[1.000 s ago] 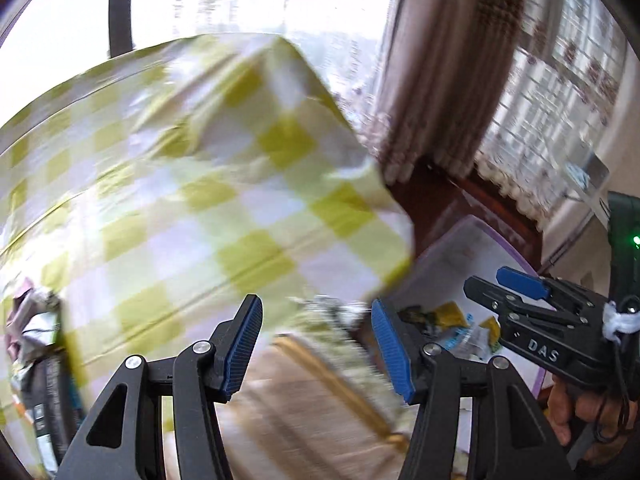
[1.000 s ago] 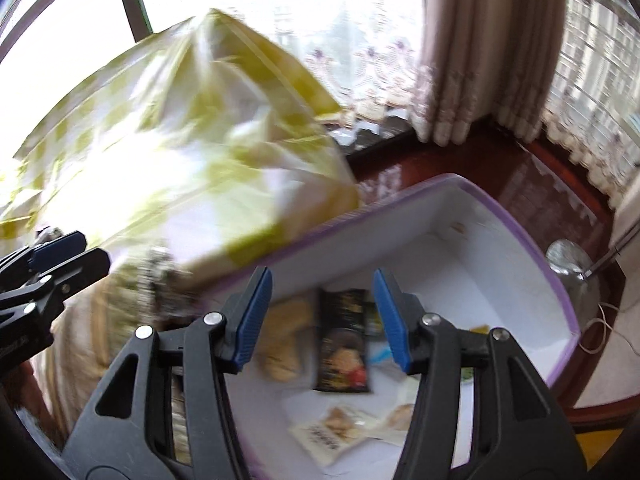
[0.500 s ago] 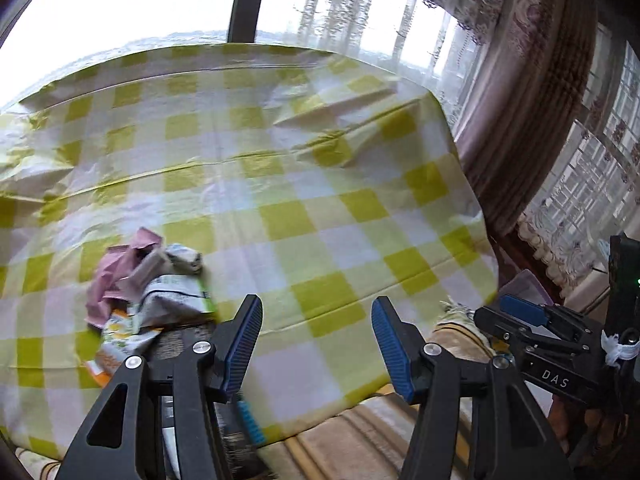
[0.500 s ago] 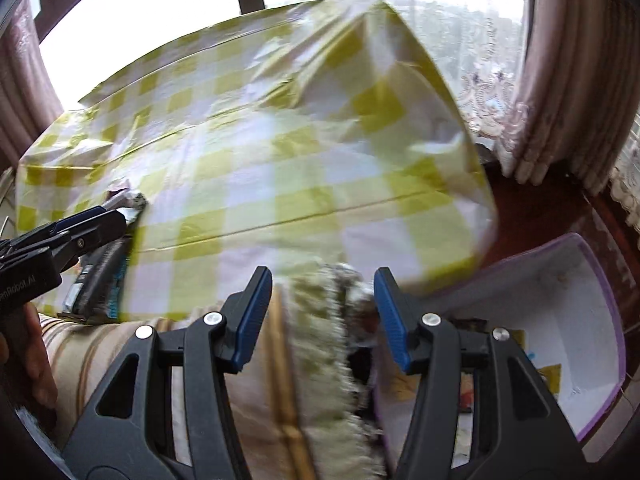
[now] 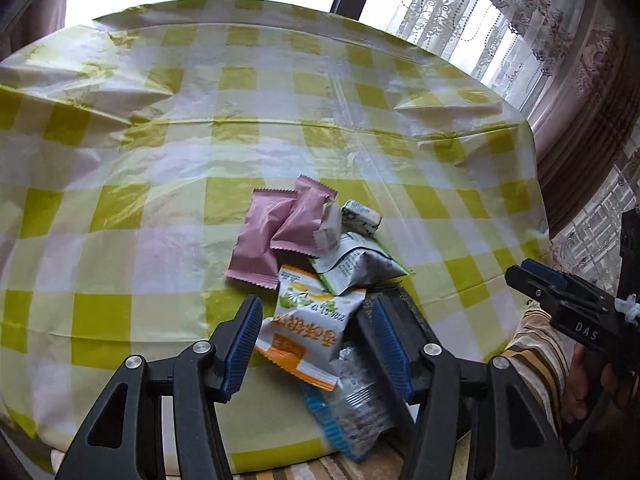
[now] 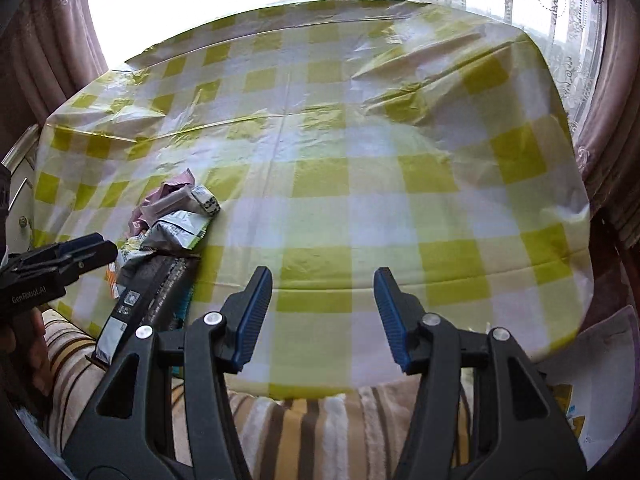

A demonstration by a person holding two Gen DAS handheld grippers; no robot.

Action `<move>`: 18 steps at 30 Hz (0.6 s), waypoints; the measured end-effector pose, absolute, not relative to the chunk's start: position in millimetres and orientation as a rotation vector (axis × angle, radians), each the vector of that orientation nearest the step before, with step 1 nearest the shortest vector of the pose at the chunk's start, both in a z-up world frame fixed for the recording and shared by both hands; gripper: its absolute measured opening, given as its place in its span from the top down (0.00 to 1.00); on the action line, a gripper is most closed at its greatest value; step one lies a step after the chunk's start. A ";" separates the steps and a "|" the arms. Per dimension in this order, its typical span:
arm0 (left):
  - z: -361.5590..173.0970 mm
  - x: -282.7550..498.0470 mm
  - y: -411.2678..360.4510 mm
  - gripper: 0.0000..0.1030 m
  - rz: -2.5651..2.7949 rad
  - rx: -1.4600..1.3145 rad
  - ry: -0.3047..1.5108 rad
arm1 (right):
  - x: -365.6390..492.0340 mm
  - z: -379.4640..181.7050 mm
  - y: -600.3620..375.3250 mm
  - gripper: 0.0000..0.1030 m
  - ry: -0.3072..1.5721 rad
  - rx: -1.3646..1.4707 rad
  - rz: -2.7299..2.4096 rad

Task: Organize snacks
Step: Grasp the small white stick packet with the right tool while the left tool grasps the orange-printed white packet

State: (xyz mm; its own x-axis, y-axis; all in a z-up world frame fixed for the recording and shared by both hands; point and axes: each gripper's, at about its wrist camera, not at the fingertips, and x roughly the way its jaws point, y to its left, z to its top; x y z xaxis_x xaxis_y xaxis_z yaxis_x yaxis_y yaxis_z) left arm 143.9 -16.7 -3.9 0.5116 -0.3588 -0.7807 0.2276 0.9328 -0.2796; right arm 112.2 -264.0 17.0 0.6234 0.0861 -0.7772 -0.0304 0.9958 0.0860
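A heap of snack packets lies near the front edge of a table with a yellow-and-white checked cloth [image 5: 160, 152]. In it are two pink packets [image 5: 264, 240], a small white wrapped bar [image 5: 362, 216], a green-and-white pouch [image 5: 356, 264], an orange-and-white packet [image 5: 308, 328], a clear packet with a blue edge [image 5: 352, 408] and a dark packet [image 6: 160, 284]. My left gripper [image 5: 316, 344] hangs open just above the orange-and-white packet, its pads apart from it. Over bare cloth to the right of the heap, my right gripper [image 6: 324, 316] is open and empty.
A striped cloth [image 6: 304, 432] hangs below the table's front edge. Pale curtains [image 5: 568, 92] and bright windows stand behind the table. The white inside of a box [image 6: 592, 380] shows at the lower right in the right wrist view. Each gripper shows in the other's view, with a hand on it.
Both views swung left, away from the purple-rimmed box and onto the table. The snack heap came under my left gripper. Both grippers stayed open.
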 end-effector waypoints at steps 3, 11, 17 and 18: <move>-13.7 148.6 -13.7 0.44 -0.362 -0.159 1.018 | 128.8 12.4 -248.0 0.45 0.911 0.062 0.109; -20.2 154.5 -21.0 0.44 -0.378 -0.116 1.053 | 168.0 4.6 -209.0 0.45 0.916 0.001 0.189; -24.4 165.1 -23.5 0.44 -0.403 -0.110 1.068 | 189.0 -8.0 -186.1 0.45 0.943 -0.051 0.259; -25.6 166.1 -23.3 0.44 -0.406 -0.114 1.071 | 191.4 -8.6 -183.5 0.45 0.940 -0.058 0.265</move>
State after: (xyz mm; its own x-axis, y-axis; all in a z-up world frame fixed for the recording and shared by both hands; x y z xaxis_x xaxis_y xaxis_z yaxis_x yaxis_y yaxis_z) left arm 166.1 -23.3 -25.6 0.4138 -0.3764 -0.8289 0.2672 0.9206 -0.2847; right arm 191.4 -183.5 -8.6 0.5596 0.1994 -0.8044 -0.2499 0.9660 0.0657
